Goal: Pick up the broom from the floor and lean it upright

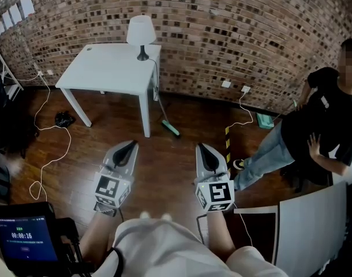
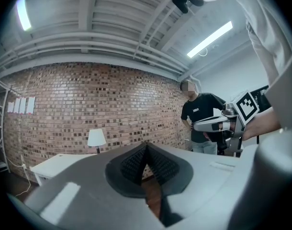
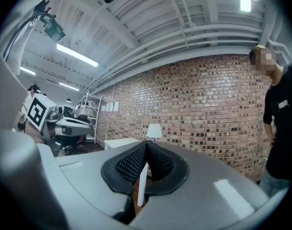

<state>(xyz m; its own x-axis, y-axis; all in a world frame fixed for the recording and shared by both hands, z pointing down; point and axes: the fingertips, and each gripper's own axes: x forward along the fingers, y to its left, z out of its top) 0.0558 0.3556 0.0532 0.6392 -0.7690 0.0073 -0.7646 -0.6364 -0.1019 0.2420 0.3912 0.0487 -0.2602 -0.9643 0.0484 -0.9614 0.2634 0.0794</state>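
Note:
The broom (image 1: pixel 171 129) stands with its green head on the wooden floor and its thin handle leaning against the right edge of the white table (image 1: pixel 107 68). Both grippers are held level, well short of it and above the floor. My left gripper (image 1: pixel 130 145) (image 2: pixel 146 148) has its jaws together with nothing between them. My right gripper (image 1: pixel 202 148) (image 3: pixel 146 145) is shut as well and empty. Each gripper view shows the other gripper off to the side, along with the table and the lamp (image 2: pixel 96 138) (image 3: pixel 154 130).
A brick wall runs along the back. A person (image 1: pixel 320 126) in a dark shirt stands at the right. A white cable (image 1: pixel 49 149) loops over the floor at left, a white board (image 1: pixel 311 224) leans at lower right, and a tablet (image 1: pixel 23 238) sits at lower left.

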